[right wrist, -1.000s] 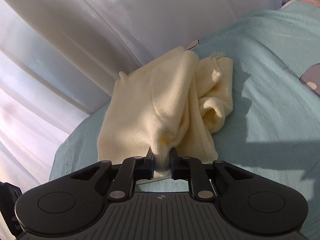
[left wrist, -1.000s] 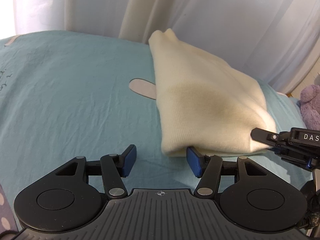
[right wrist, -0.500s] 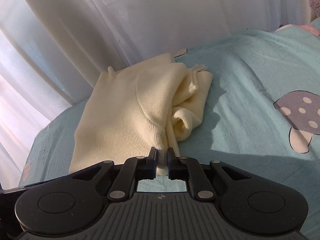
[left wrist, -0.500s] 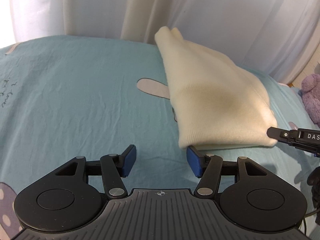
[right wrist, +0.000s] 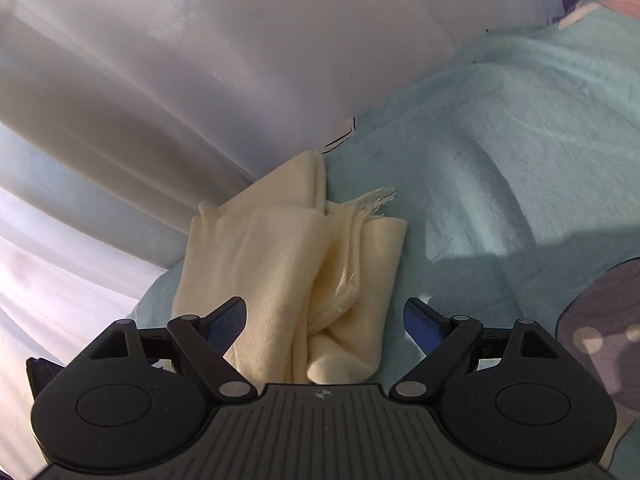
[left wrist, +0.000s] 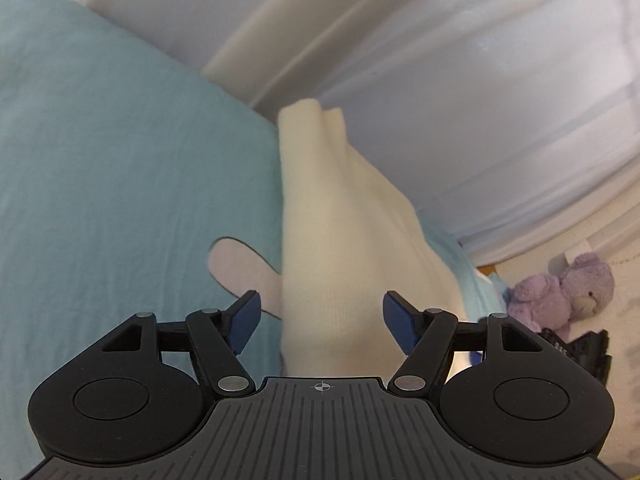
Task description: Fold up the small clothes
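Observation:
A cream knit cloth (left wrist: 340, 248) lies folded on the light blue bedsheet (left wrist: 120, 152), running away toward the curtain. My left gripper (left wrist: 322, 322) is open and empty, its blue pads either side of the cloth's near end, just above it. In the right wrist view the same cloth (right wrist: 288, 264) lies in bunched folds with a frayed fringe at its far edge. My right gripper (right wrist: 324, 320) is open and empty over the cloth's near end.
White curtains (left wrist: 440, 80) hang along the far side of the bed. A purple plush bear (left wrist: 568, 296) sits at the right beyond the bed edge. The sheet has printed patches (right wrist: 600, 320), one at the right in the right wrist view.
My right gripper was shut on the cloth's edge and has opened and let it go. My left gripper has moved over the cloth's near end, and its view has tilted.

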`<state>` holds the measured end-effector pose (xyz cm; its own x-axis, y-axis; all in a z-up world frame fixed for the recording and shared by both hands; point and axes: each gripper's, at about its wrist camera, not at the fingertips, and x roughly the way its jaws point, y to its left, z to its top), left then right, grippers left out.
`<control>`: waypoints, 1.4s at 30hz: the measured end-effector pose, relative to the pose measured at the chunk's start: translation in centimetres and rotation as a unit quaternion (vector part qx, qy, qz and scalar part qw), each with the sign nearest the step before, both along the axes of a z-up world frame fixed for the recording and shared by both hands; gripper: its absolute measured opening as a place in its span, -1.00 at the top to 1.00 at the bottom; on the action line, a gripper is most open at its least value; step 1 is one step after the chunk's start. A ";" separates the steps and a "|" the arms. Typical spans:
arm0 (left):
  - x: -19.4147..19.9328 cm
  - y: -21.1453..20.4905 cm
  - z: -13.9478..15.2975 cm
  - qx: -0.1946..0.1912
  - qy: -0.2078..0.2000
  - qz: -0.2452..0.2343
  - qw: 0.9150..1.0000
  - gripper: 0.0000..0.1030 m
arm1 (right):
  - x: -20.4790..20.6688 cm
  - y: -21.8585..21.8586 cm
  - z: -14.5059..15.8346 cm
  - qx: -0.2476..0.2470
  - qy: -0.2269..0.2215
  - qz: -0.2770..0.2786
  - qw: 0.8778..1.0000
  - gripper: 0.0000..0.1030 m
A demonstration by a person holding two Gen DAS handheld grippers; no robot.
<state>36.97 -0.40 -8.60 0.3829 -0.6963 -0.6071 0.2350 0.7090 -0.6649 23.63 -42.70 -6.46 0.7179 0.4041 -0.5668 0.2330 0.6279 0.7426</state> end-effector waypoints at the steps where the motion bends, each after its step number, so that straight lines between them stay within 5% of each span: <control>1: 0.4 -0.5 -0.4 0.003 0.005 -0.007 1.000 -0.41 | 0.3 0.0 -0.4 0.013 -0.006 0.005 1.000 -0.68; 4: 1.6 -1.2 -1.5 -0.004 0.024 -0.010 1.000 -0.36 | 1.3 0.0 -0.8 0.038 -0.013 0.011 0.999 -0.65; 7: 2.2 -1.3 -2.1 -0.036 0.048 -0.003 0.998 -0.23 | 2.5 0.6 -1.6 0.069 -0.012 0.019 0.997 -0.37; 9: 2.4 -2.0 -2.4 -0.029 0.046 -0.009 0.998 -0.10 | 3.2 1.4 -1.9 0.062 -0.016 0.030 0.998 -0.09; 15: 2.2 -2.7 -1.4 -0.001 0.019 -0.006 1.000 0.19 | 4.5 3.5 -1.8 0.074 -0.024 0.047 0.996 0.22; 22: -2.4 0.2 4.5 0.014 -0.064 0.013 0.998 0.25 | 3.8 9.1 2.3 0.070 -0.058 0.124 0.988 0.28; 27: -7.8 5.8 5.7 0.057 -0.073 0.073 0.993 0.19 | 3.3 15.0 2.9 0.031 -0.063 0.193 0.979 0.23; 30: -9.6 7.5 4.1 0.132 -0.051 0.098 0.985 0.13 | 2.5 17.6 3.5 -0.062 -0.044 0.197 0.977 -0.10; 34: -11.2 9.8 4.0 0.176 -0.067 0.157 0.970 0.16 | 0.8 18.1 6.6 -0.192 -0.071 0.122 0.971 -0.13; 36: -11.5 9.9 4.9 0.181 -0.097 0.177 0.963 0.14 | 0.6 19.0 8.5 -0.191 -0.109 0.105 0.970 -0.14; 38: -11.1 9.0 5.7 0.192 -0.126 0.192 0.954 -0.10 | 1.6 21.0 9.3 -0.165 -0.132 0.134 0.968 -0.15; 42: -8.1 6.6 5.9 0.224 -0.142 0.234 0.935 -0.16 | 4.4 26.8 8.0 -0.182 -0.123 0.194 0.956 0.00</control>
<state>28.88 6.25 -2.68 0.7722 -0.1118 -0.6255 -0.0498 0.9707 -0.2350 28.06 -15.94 1.50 0.6837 0.4753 -0.5537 -0.2239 0.8588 0.4608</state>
